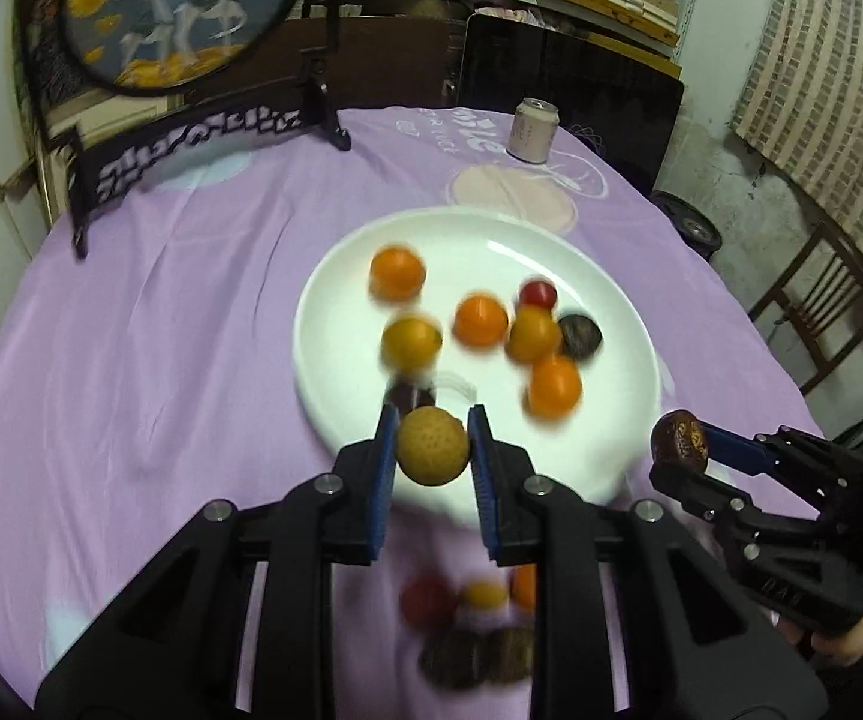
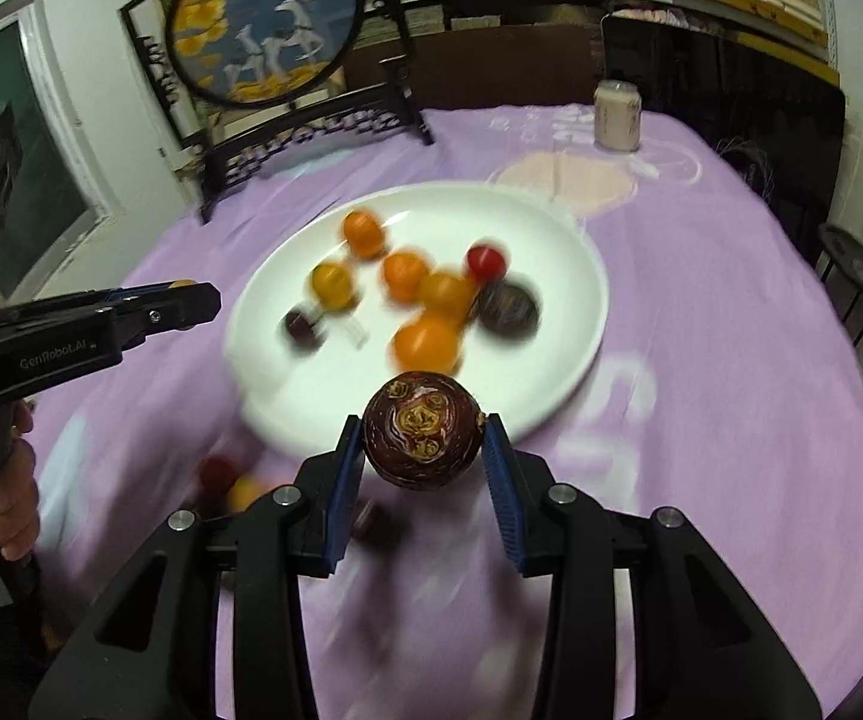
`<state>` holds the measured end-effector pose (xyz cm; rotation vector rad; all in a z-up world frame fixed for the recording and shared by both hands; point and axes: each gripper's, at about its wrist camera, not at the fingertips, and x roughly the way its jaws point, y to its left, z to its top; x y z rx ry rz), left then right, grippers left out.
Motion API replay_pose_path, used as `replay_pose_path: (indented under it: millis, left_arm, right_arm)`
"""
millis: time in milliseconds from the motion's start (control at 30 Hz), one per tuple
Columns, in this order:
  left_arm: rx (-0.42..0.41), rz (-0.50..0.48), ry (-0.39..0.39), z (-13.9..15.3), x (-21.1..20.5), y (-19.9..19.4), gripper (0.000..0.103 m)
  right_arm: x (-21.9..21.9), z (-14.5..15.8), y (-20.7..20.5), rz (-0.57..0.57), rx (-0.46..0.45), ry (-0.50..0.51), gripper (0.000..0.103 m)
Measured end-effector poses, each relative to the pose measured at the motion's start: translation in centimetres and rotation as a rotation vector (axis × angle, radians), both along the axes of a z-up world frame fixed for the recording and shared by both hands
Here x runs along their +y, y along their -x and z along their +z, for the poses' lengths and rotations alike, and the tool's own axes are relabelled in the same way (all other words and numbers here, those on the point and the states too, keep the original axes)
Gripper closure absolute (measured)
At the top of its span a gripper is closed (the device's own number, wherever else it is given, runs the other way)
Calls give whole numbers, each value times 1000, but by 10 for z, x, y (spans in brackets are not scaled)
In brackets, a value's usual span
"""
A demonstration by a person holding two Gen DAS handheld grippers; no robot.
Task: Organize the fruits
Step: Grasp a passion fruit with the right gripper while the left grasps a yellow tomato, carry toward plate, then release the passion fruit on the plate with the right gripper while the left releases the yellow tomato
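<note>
**Fruits on the white plate, one held in each gripper**

Fruits lie loose on a round white ceramic plate [image 1: 611, 420] that sits on a lilac tablecloth [image 1: 161, 360]: three small orange fruits, among them one at the far left [image 1: 396, 273], two yellow-orange ones, a small red fruit [image 1: 538, 294] and a dark brown wrinkled fruit [image 1: 580, 336]. All are blurred.

The left gripper [image 1: 433, 441], black with blue finger pads, is clamped on a tan, dimpled round fruit [image 1: 432, 447] above the near rim of the plate. The right gripper [image 2: 423, 441] grasps a dark maroon round fruit with yellowish markings [image 2: 422, 440], also near the plate's close edge.

More fruits lie on the cloth closer in, partly hidden by the left gripper and badly blurred: a red one [image 1: 426, 600], a yellow one and two dark ones.

At the far edge of the table stand a pale drinks can [image 1: 532, 131] and a round painted screen in a black carved stand [image 1: 179, 12].
</note>
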<state>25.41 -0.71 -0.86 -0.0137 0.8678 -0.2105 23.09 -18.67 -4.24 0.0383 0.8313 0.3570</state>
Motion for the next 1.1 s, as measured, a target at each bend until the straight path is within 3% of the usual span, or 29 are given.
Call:
replay_pose_path:
  millis: [167, 500, 533, 567, 600, 633, 867, 1100]
  left_arm:
    - [45, 0, -12, -12, -25, -54, 79]
    - [89, -17, -13, -32, -43, -83, 79]
    - [87, -5, -20, -32, -43, -85, 72]
    - [84, 12, -31, -30, -42, -84, 47]
    - [78, 23, -33, -27, -40, -83, 36]
    - [59, 34, -31, -22, -37, -78, 29]
    - [-60, 40, -9, 11, -10, 6, 20]
    - [-81, 114, -15, -10, 26, 92, 19]
  right_arm:
    - [-6, -13, -42, -25, 8, 47, 63]
    - [-8, -25, -61, -19, 23, 36, 61]
    - [-8, -24, -62, -26, 14, 44, 54]
    - [-8, -23, -61, -38, 3, 63, 44]
    - [-7, -21, -60, -47, -5, 78, 44]
    - [-7, -18, -56, -54, -15, 96, 44]
    - [-14, 0, 12, -26, -26, 41, 43]
    - [-6, 8, 67, 4, -32, 9, 43]
